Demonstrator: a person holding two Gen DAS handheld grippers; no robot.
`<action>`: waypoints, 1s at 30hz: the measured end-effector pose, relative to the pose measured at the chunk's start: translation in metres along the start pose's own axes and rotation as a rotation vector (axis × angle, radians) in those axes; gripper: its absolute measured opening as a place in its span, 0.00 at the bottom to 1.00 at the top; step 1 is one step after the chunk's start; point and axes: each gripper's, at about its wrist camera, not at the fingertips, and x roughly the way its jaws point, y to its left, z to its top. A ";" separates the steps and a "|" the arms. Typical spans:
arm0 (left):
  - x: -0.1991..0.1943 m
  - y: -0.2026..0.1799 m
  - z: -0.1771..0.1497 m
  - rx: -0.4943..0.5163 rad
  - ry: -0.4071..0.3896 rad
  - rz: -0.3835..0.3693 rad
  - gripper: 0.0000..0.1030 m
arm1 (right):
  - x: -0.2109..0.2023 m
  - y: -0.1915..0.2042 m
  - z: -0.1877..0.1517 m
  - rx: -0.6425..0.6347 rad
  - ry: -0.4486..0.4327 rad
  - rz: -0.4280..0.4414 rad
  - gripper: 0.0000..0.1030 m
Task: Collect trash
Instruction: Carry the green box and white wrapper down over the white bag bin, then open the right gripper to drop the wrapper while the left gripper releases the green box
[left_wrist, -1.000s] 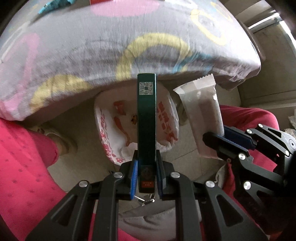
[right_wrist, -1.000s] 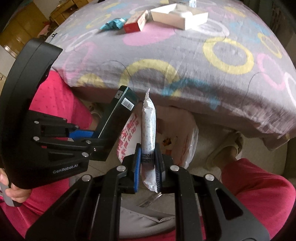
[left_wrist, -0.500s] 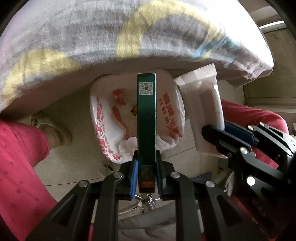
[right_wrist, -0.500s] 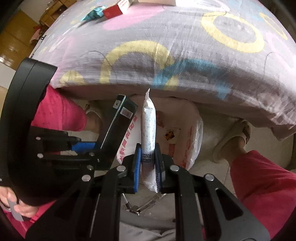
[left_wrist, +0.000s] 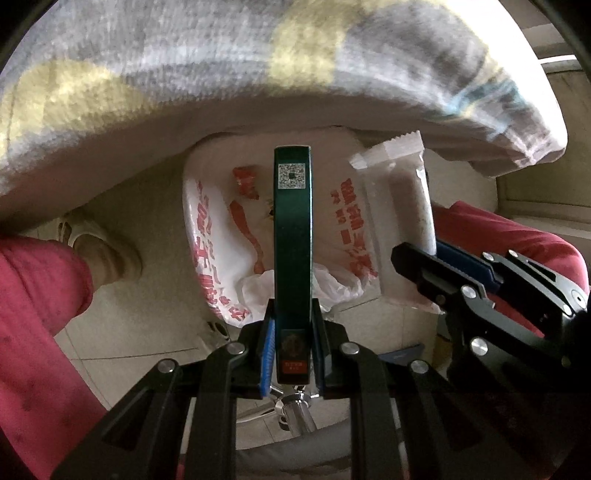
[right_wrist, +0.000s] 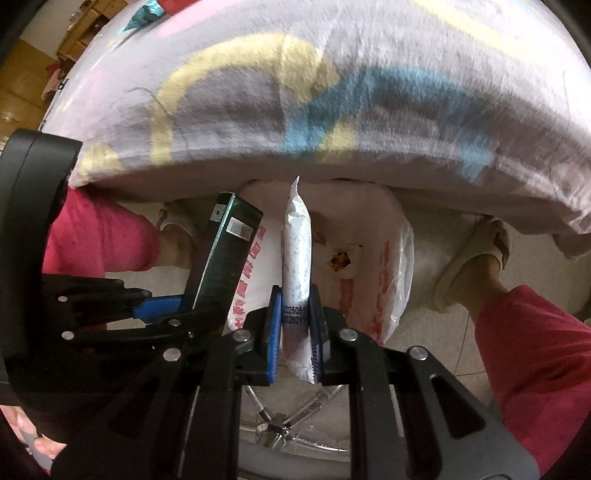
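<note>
My left gripper (left_wrist: 293, 345) is shut on a flat dark green box (left_wrist: 293, 229) with a QR label, held upright above an open white plastic bag (left_wrist: 210, 236) with red print on the floor. My right gripper (right_wrist: 295, 332) is shut on a white snack wrapper (right_wrist: 295, 251), held edge-on over the same bag (right_wrist: 373, 258). The wrapper also shows in the left wrist view (left_wrist: 402, 221), right of the green box; the box shows in the right wrist view (right_wrist: 225, 254), left of the wrapper. The bag holds a few scraps.
A table edge draped in a grey cloth (left_wrist: 258, 59) with coloured rings overhangs the bag. The person's red trouser legs (right_wrist: 535, 362) and slippered feet (right_wrist: 472, 262) flank the bag. A chair base (right_wrist: 273, 424) sits below the grippers on the tiled floor.
Both grippers have moved forward and down toward the bag under the table edge, each still holding its item. The tabletop objects have left the view.
</note>
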 end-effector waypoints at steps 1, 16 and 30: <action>0.002 0.001 0.001 -0.003 0.004 0.000 0.17 | 0.002 0.000 0.001 0.008 0.003 -0.001 0.14; 0.019 0.010 0.013 -0.046 0.048 0.020 0.17 | 0.022 -0.008 0.008 0.066 0.032 0.009 0.14; 0.017 0.014 0.012 -0.065 0.042 0.044 0.27 | 0.018 -0.006 0.008 0.079 0.011 0.006 0.20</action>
